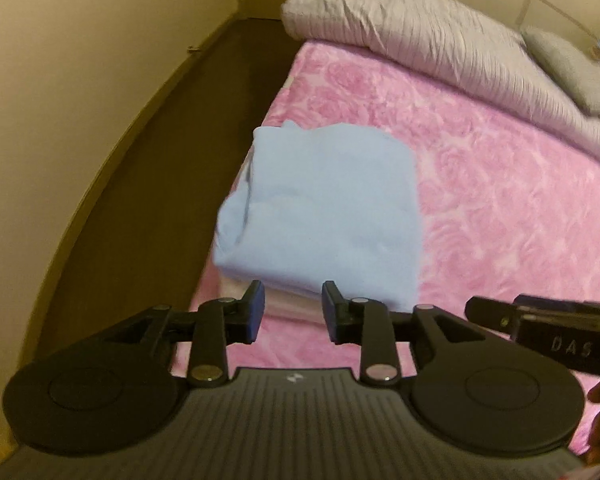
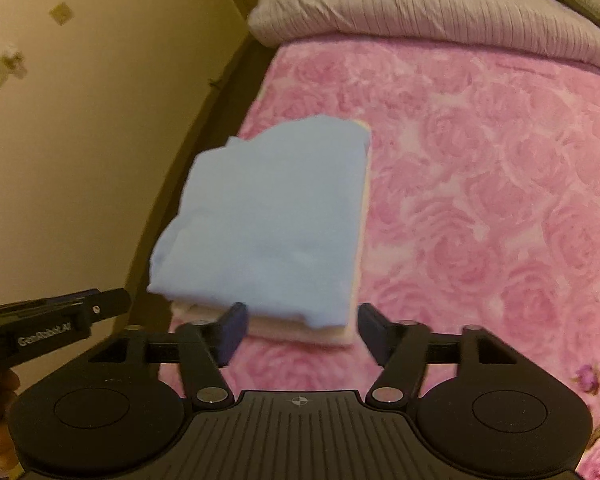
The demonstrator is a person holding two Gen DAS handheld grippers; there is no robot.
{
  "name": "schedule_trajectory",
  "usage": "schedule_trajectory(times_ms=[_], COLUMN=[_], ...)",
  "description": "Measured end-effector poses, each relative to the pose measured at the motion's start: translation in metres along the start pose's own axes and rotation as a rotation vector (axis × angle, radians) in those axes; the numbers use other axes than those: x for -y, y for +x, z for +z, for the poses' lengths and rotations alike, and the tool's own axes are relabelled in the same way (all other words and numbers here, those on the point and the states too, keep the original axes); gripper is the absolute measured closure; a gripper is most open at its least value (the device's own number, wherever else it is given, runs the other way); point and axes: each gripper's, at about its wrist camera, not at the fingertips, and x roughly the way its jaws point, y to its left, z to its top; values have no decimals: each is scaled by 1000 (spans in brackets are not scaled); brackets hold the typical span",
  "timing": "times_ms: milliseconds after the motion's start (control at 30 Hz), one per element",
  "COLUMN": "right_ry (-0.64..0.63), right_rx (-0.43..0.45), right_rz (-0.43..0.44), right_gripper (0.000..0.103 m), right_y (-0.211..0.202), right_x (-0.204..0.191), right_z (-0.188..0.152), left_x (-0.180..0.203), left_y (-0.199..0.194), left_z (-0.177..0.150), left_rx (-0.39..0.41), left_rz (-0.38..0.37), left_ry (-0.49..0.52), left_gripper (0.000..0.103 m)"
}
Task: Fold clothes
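Two wrist views, both motion-blurred, so fabric detail is soft. Left gripper (image 1: 293, 307): jaws parted, nothing between the pads, pink bedspread (image 1: 500, 208) showing through the gap. Right gripper (image 2: 298, 330): jaws spread wider, also empty. Neither touches cloth.

Folded blue garment (image 1: 320, 216) lies flat just ahead of both tools' fingertips, near the bed edge on the left side of each tool. It sits on a cream folded piece (image 2: 300, 330); in the right view that shows as a pale strip along the near and right edges, in the left view only as a faint pale sliver under the near edge. What the cream item is, cannot tell.

Left view only: dark fold line down the garment's left side, dark floor strip (image 1: 160, 184) beside the bed, the right tool's body cut off at frame right with partial lettering. Right view only: the left tool's side cut off at frame left with a blurred label, tape-like marks on the wall (image 2: 80, 120).

Grey-lilac duvet (image 1: 440, 48) is bunched far ahead, partly cropped in both. Hands barely visible at frame edges.
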Motion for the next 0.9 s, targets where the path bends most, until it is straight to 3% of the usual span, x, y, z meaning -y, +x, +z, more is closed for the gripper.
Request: schedule_trajectory(times_ms=[233,467,900], right_ry=[-105,-220,-425], right_rx=[0,-6,-56], right_rz=[66,131,159], right_gripper=[36,36,36], right_y=[-65,-110,-125], right_x=[33,63,94], right_z=[-9,-12,-25], left_x=[67,124,178], left_y=[-57,-89,-104], left_z=[-36,-66,-114], left_rx=[27,30,58], left_rz=[66,106,206], left_ry=[-84,-176,-293], left_gripper=[74,74,74])
